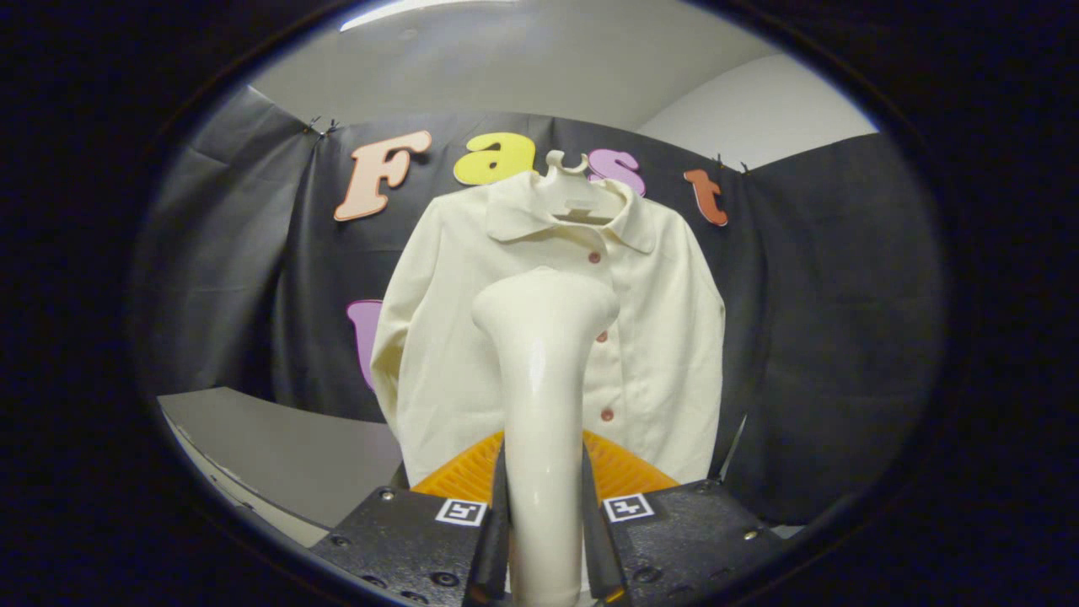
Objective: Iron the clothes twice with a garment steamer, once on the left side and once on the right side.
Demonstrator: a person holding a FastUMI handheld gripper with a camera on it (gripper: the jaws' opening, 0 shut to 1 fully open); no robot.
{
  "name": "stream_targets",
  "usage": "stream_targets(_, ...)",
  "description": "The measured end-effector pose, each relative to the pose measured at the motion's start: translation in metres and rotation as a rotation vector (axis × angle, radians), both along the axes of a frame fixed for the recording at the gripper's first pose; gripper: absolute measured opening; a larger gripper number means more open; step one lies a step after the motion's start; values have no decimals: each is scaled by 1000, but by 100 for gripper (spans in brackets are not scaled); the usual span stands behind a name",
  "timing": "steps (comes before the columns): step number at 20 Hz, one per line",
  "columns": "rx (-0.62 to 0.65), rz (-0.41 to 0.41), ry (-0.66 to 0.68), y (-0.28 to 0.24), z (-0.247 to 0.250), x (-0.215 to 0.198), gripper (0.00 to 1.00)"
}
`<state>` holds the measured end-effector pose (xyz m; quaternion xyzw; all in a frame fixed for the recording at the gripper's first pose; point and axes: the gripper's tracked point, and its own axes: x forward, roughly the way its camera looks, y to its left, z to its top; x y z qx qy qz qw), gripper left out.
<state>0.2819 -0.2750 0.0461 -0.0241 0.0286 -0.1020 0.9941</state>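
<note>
Your gripper (544, 506) clamps the garment steamer (541, 379) upright; the cream shirt (666, 337) hangs straight ahead, beyond its head.

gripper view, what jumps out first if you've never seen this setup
The glossy cream garment steamer stands out first: it rises upright between the gripper fingers, which are shut on its handle, and its broad head faces the clothing. Just beyond it a pale cream shirt with reddish buttons hangs on a white hanger against the black cloth wall. An orange ribbed surface peeks out below the shirt, just ahead of the fingers.
</note>
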Motion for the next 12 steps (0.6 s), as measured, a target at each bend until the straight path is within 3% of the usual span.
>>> stream_targets(9,38,-20,73,-61,7,58,37)
stream_targets(12,39,-38,34,-83,18,64,37)
